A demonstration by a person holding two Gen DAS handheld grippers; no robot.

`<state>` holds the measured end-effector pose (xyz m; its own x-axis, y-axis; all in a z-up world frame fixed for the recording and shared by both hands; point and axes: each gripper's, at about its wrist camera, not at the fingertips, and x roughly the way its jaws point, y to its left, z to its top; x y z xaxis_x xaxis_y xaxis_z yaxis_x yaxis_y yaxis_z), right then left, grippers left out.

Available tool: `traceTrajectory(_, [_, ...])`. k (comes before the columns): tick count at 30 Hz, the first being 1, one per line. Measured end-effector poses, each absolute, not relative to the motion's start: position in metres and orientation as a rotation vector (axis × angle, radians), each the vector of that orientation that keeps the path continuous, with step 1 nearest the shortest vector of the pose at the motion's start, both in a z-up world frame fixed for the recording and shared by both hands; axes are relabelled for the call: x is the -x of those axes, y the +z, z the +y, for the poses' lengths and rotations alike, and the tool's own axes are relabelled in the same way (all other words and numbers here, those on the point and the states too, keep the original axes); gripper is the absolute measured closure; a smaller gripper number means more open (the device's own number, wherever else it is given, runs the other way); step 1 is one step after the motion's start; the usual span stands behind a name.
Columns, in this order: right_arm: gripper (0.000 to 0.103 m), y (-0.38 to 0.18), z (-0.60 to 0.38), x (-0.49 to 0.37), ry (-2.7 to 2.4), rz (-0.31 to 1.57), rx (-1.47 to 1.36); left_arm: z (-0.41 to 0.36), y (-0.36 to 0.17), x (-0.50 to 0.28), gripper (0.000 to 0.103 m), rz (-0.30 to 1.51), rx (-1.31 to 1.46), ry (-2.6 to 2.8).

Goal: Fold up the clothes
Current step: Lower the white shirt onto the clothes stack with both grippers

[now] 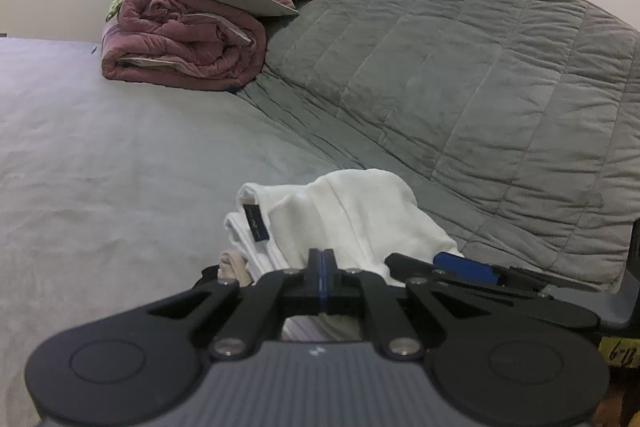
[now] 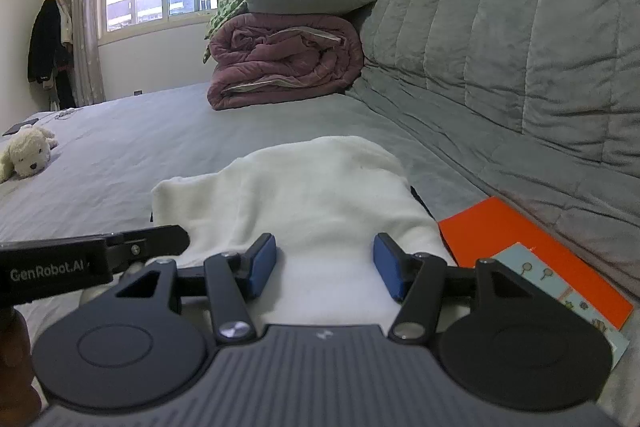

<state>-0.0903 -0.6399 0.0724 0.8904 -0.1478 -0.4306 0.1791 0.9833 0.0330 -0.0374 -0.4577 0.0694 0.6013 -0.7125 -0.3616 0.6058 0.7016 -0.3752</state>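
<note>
A white garment [image 1: 352, 211] lies folded on the grey bed [image 1: 100, 187], on top of other folded white pieces, one with a black label [image 1: 253, 223]. My left gripper [image 1: 322, 258] is shut right at the near edge of this pile, its blue pads pressed together with no cloth visibly between them. In the right wrist view the same white garment [image 2: 312, 187] spreads out ahead of my right gripper [image 2: 325, 267]. That gripper stands open low over the cloth, which lies between the pads without being pinched. The left gripper [image 2: 176, 238] reaches in from the left beside it.
A rolled purple quilt [image 2: 280, 67] with a pillow and green patterned cloth on top sits at the far end of the bed. A grey quilted blanket [image 2: 520, 47] rises on the right. An orange booklet [image 2: 532, 259] lies right of the garment; a plush toy [image 2: 28, 155] lies far left.
</note>
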Motion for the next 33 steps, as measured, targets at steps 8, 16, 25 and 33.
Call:
traceTrajectory(8, [0.044,0.073,-0.641,0.090,-0.166,0.436,-0.072,-0.456,0.066,0.038,0.100,0.506,0.228,-0.775])
traceTrajectory(16, [0.043,0.078,-0.647,0.096,-0.157,0.410,-0.136,-0.447,0.076,0.024,0.100,0.550,0.281,-0.843])
traceTrajectory(25, [0.042,0.086,-0.648,0.100,-0.149,0.404,-0.158,-0.463,0.085,0.035,0.100,0.537,0.202,-0.773])
traceTrajectory(33, [0.038,0.092,-0.648,0.099,-0.150,0.404,-0.177,-0.470,0.091,0.036,0.101,0.541,0.126,-0.760])
